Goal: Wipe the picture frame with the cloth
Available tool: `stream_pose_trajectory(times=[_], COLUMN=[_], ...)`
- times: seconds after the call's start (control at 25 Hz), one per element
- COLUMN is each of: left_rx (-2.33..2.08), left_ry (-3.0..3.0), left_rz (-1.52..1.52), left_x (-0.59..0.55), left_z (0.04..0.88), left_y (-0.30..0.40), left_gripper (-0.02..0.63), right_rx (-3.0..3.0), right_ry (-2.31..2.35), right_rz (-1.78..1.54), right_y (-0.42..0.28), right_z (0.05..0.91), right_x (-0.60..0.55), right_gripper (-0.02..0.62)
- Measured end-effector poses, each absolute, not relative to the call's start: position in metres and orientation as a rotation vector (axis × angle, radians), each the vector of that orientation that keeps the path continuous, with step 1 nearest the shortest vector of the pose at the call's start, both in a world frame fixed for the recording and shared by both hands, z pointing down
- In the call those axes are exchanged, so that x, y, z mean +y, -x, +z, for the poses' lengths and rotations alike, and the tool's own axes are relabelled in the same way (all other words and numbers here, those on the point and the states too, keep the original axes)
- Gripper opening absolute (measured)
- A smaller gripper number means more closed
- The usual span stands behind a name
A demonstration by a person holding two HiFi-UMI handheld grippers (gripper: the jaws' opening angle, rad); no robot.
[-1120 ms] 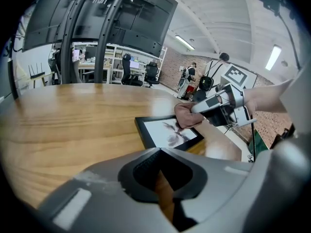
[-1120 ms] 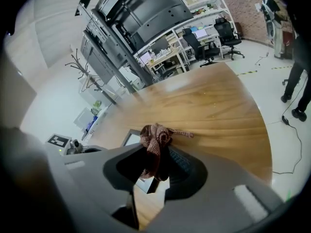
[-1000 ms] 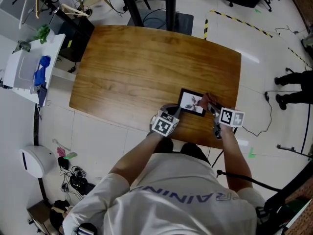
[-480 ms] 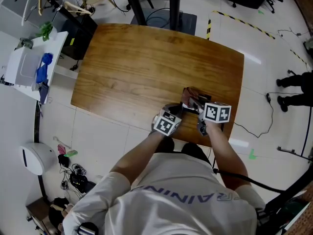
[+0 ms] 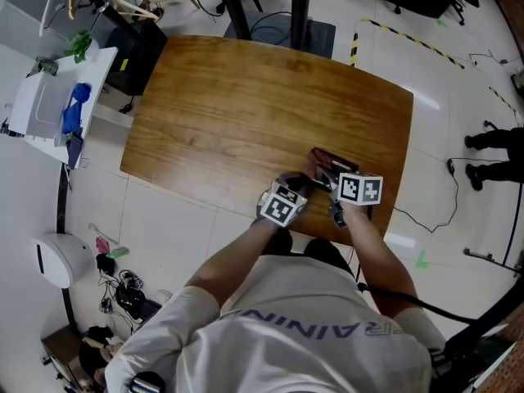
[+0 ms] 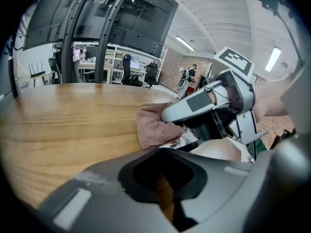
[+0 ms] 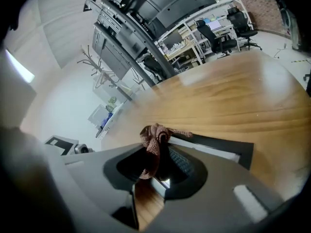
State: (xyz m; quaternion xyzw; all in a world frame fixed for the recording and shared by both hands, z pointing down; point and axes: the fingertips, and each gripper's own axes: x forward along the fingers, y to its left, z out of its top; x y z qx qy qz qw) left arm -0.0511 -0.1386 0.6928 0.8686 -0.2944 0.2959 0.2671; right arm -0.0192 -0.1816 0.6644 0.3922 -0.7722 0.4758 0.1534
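Now my right gripper [image 7: 155, 152] sits over the picture frame [image 7: 219, 148] rather than at its right edge, where it was 1 second ago. Its 2 jaws are clamped on the brownish-pink cloth [image 7: 151, 141], which bunches up between them and drapes onto the frame's near corner. A second ago the photo lay open to the head view; now the cloth and gripper cover most of it, so I judge that the wiping pass is under way across the glass. Over the last 0.5 seconds the gripper has barely shifted (perhaps the left end of a stroke).

My left gripper [image 6: 162, 151] has stayed put at the frame's left corner. Its jaws are drawn together right at the frame's dark edge, and I take it they pinch that edge to hold the frame steady.

The frame lies flat on the wooden table [image 5: 246, 97], near the edge closest to me, toward the right. Only a dark strip of it shows past the cloth in the head view.
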Motion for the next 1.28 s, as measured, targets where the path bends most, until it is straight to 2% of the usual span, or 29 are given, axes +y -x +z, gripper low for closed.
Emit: stream_pose_trajectory(times=[0.92,1.28], left_rx=[-0.808,-0.789], left_ry=[-2.332,-2.348], left_rz=[0.783,0.806], left_x=[-0.140,-0.139], left_z=[0.693,0.693], left_y=[0.056,0.055], left_gripper=[0.005,0.005], right_rx=[-2.068,-2.055], right_ry=[-1.363,-1.424], right_rz=[1.343,1.399], right_y=[-0.092,-0.106], right_z=[0.661,0.671], right_x=[-0.123,-0.119], right_gripper=[0.114,0.114])
